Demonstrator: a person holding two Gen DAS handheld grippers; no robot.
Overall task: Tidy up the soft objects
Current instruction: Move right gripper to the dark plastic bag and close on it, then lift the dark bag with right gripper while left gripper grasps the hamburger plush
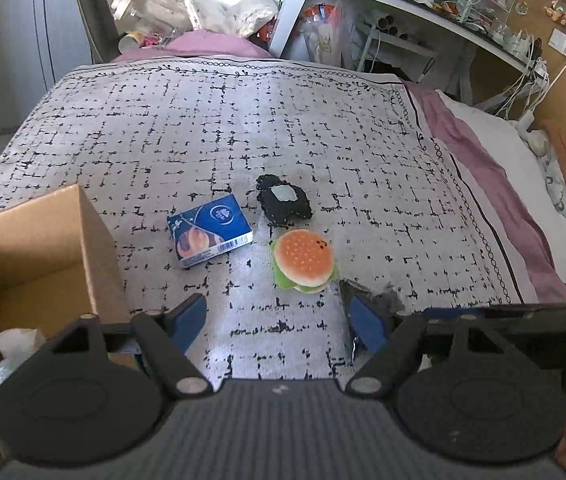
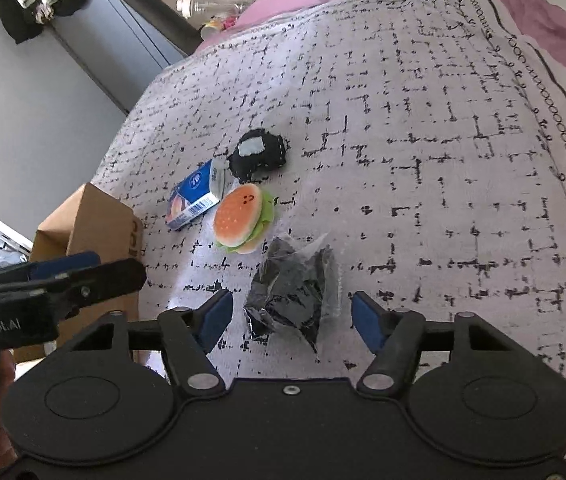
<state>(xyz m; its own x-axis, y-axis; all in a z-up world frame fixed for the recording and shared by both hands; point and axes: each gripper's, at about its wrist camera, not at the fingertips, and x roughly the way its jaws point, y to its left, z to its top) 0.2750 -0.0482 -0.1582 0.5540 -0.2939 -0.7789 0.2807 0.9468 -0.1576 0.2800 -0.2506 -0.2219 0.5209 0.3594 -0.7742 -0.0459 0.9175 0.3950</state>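
Note:
On the patterned bedspread (image 1: pixel 243 120) lie a burger plush (image 1: pixel 303 260) (image 2: pixel 243 218), a black plush with a grey patch (image 1: pixel 283 200) (image 2: pixel 259 152) and a blue carton (image 1: pixel 211 230) (image 2: pixel 195 196). A dark soft item in a clear bag (image 2: pixel 295 292) (image 1: pixel 387 298) lies between the fingers of my right gripper (image 2: pixel 291 318); its pads stand apart from the bag on both sides. My left gripper (image 1: pixel 279 322) hovers open over bare cloth, just short of the burger, with nothing between its fingers. In the right wrist view the left gripper (image 2: pixel 63 280) shows at the left.
An open cardboard box (image 1: pixel 43 248) (image 2: pixel 95 220) stands at the left on the bed, with something white and crumpled (image 1: pixel 15 348) inside. A cluttered white desk (image 1: pixel 403 0) is beyond the bed's far right. Bottles and bags (image 1: pixel 155 12) pile up at the far end.

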